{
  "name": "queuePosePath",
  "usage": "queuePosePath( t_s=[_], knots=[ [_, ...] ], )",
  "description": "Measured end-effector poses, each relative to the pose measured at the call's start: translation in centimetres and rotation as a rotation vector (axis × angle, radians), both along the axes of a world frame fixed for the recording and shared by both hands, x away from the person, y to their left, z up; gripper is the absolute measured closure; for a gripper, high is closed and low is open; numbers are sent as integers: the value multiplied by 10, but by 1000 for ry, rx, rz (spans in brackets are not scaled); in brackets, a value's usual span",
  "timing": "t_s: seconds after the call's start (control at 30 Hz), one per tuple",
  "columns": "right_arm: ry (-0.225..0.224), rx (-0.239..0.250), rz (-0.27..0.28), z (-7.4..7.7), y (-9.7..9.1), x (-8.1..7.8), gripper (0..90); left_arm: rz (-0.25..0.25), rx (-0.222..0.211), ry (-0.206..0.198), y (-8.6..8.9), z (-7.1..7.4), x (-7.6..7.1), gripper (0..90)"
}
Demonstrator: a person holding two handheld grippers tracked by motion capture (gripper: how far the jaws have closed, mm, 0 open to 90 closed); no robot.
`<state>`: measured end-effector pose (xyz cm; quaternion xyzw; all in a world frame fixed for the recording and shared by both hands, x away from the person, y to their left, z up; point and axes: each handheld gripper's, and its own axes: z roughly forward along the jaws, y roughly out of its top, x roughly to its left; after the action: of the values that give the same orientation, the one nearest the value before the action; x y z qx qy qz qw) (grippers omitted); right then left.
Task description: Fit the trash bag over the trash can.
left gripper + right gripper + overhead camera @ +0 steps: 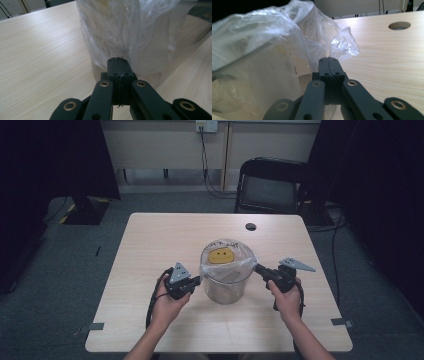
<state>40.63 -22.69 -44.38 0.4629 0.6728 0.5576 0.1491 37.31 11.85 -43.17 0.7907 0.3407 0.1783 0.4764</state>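
Note:
A clear round bin (225, 290) stands in the middle of the table, lined with a thin transparent plastic bag (241, 265). Inside at the bottom lies a yellow disc (221, 255) with dark marks. My left gripper (199, 280) is at the bin's left side, and in the left gripper view it (117, 59) is shut with the bag's film (130, 30) pinched at its tips. My right gripper (256, 266) is at the bin's right rim. The right gripper view shows it (329, 59) shut on a pulled-out fold of the bag (343, 45).
The light wooden table (150, 245) has a round cable hole (250, 226) near its far edge. A black chair (270, 185) stands behind the table and cables hang from a wall socket. Dark curtains flank both sides.

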Motion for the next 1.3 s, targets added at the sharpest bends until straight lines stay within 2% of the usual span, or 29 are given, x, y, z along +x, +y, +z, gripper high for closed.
queuePosePath(
  t_s=[0.07, 0.1, 0.17, 0.23, 0.27, 0.33, 0.4, 0.47, 0.6, 0.67, 0.73, 0.77, 0.87, 0.93, 1.03, 1.13, 1.2, 1.23, 1.3],
  knots=[
    [26, -3, 6, -5, 0, 3, 900, 3, -19, -18, 2, 5, -2, 900],
    [43, 12, 4, -9, -1, 5, 900, 5, -32, -24, 3, 7, -4, 900],
    [65, 55, -2, -15, -3, 10, 900, 0, -28, -29, 5, 8, -4, 900],
    [78, 82, -5, -17, -3, 12, 900, -4, -41, -13, 5, 5, -3, 900],
    [76, 85, -8, -15, -3, 12, 900, -2, -28, -2, 4, 3, -2, 900],
    [62, 94, -4, -10, -3, 9, 900, -11, -9, 28, 2, -4, 2, 900],
    [44, 109, 0, -2, -5, 6, 900, -12, -18, 49, 0, -10, 4, 900],
    [21, 67, 7, 2, -5, 4, 900, -9, -10, 51, -1, -9, 5, 900],
    [59, 37, 24, -7, -1, 6, 900, -10, -41, 20, 2, 1, -2, 900],
    [69, 19, 22, -13, 2, 9, 900, -16, -37, 2, 3, 4, -5, 900],
    [73, 37, 23, -16, 6, 11, 900, -17, -46, 3, 3, 2, -5, 900],
    [68, 33, 22, -16, 7, 11, 900, -17, -53, 19, 3, 0, -4, 900],
    [58, 47, 22, -10, 6, 8, 900, -14, 5, 36, -1, -7, 0, 900],
    [45, 66, 21, -4, 3, 6, 900, -11, 3, 50, 0, -11, 3, 900],
    [43, 60, 38, -2, 1, 3, 900, -6, 4, 61, 2, -9, 5, 900],
    [60, 19, 49, -5, 1, 5, 900, -6, -59, 70, 5, -3, -1, 900],
    [80, -6, 50, -12, 3, 8, 900, -22, -65, 44, 9, 6, -6, 900],
    [92, 7, 49, -15, 3, 10, 900, -29, -57, 33, 11, 8, -8, 900],
    [99, 21, 47, -16, 3, 11, 900, -45, -64, 49, 14, 7, -8, 900]
  ],
)
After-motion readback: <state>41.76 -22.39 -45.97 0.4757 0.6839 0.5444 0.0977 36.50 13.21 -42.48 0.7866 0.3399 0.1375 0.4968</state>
